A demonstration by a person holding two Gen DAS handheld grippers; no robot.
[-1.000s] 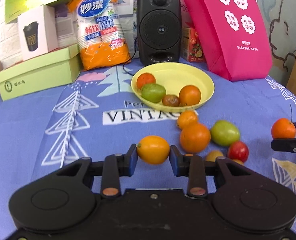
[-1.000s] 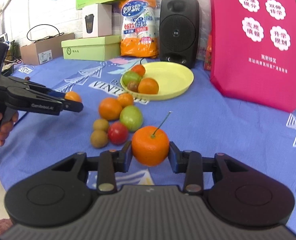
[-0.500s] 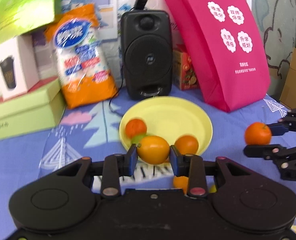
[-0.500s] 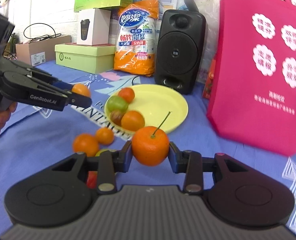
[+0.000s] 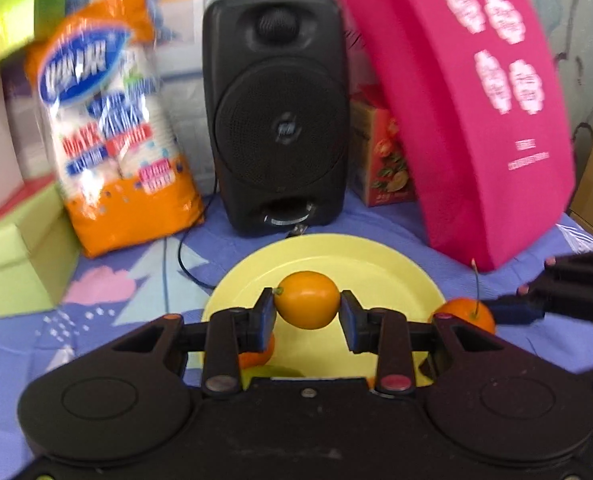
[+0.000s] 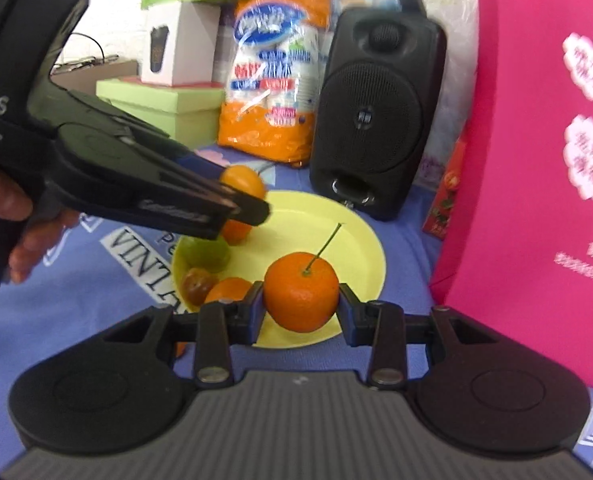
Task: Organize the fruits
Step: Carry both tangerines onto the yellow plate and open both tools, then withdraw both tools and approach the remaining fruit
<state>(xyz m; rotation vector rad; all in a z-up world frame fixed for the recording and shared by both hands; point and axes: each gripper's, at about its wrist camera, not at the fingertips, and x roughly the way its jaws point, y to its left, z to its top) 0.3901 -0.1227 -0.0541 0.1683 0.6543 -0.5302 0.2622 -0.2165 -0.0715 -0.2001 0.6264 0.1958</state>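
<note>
My left gripper (image 5: 307, 307) is shut on a yellow-orange citrus fruit (image 5: 306, 300) and holds it above the yellow plate (image 5: 336, 264). It also shows in the right wrist view (image 6: 244, 200), over the plate's left side. My right gripper (image 6: 301, 304) is shut on a stemmed orange tangerine (image 6: 301, 297) above the plate's near rim (image 6: 372, 264); that tangerine also shows in the left wrist view (image 5: 465, 313). On the plate lie a green fruit (image 6: 208, 254), a brown fruit (image 6: 196, 285) and two oranges (image 6: 228, 289).
A black speaker (image 5: 276, 112) stands right behind the plate, with a pink bag (image 5: 476, 112) to its right and an orange cup pack (image 5: 112, 128) and green box (image 5: 16, 256) to its left. A black cable (image 5: 184, 256) runs on the blue cloth.
Both grippers have moved forward with their fruits and are now over the plate, close together. The loose fruits on the cloth have dropped out of view.
</note>
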